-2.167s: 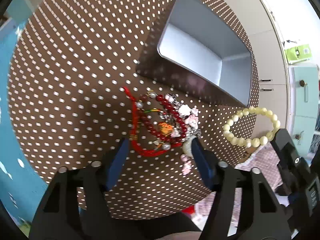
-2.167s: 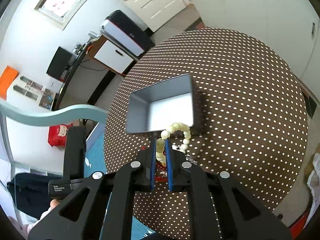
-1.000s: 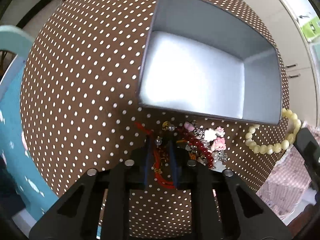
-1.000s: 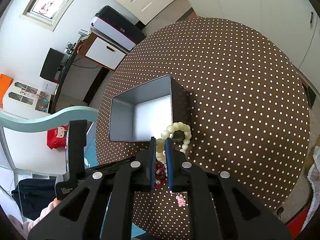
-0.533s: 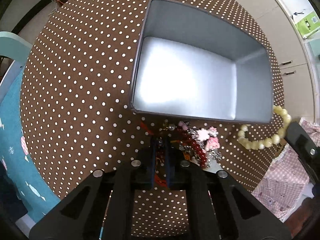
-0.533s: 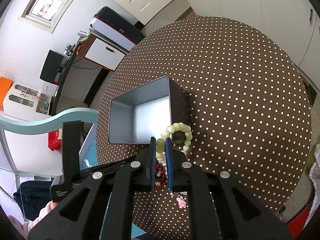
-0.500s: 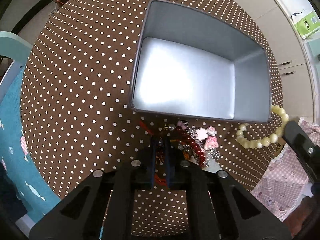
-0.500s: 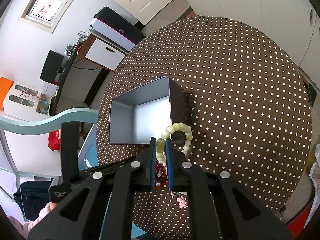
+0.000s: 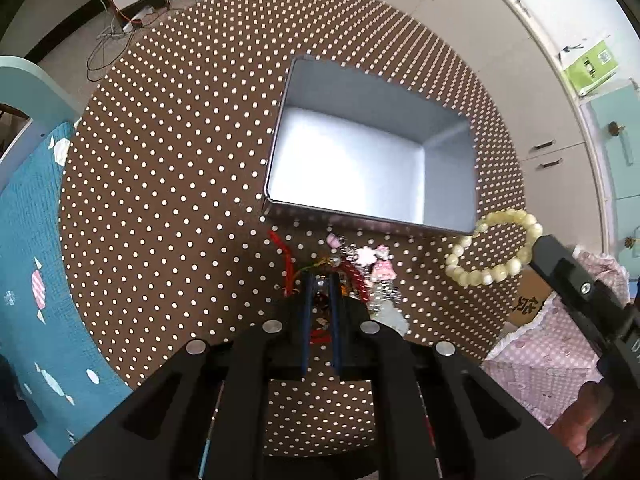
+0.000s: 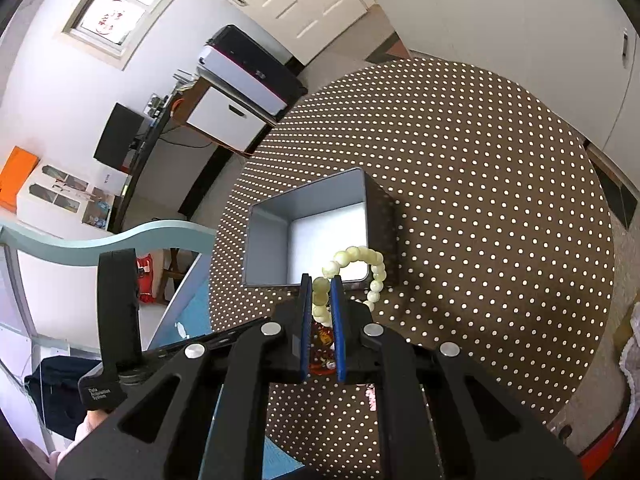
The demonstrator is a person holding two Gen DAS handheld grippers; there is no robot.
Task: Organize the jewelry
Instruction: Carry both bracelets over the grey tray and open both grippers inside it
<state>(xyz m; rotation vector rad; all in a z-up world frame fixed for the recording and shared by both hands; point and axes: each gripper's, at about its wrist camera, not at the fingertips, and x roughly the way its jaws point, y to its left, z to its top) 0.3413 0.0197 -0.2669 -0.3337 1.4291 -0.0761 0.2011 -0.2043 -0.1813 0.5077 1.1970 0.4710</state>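
An empty grey metal box [image 9: 280, 148] stands open on the round brown polka-dot table [image 9: 168, 168]; it also shows in the right wrist view [image 10: 264, 240]. My left gripper [image 9: 320, 280] is shut on a red cord bracelet tangle [image 9: 352, 268] with red beads and pink charms, lifted just in front of the box. My right gripper [image 10: 321, 284] is shut on a pale cream bead bracelet [image 10: 376, 268], held above the box's near right corner. That bracelet shows in the left wrist view [image 9: 492, 272] too.
A teal chair back [image 10: 120, 236] and a teal patterned cushion [image 9: 28, 264] are left of the table. White cabinets [image 9: 500, 40] stand behind. A pink cloth [image 9: 548, 352] and cardboard box lie off the table's right edge.
My left gripper closed on the red bracelet tangle and lifted it, rising away from the table. My right gripper kept hold of the cream bracelet near the box.
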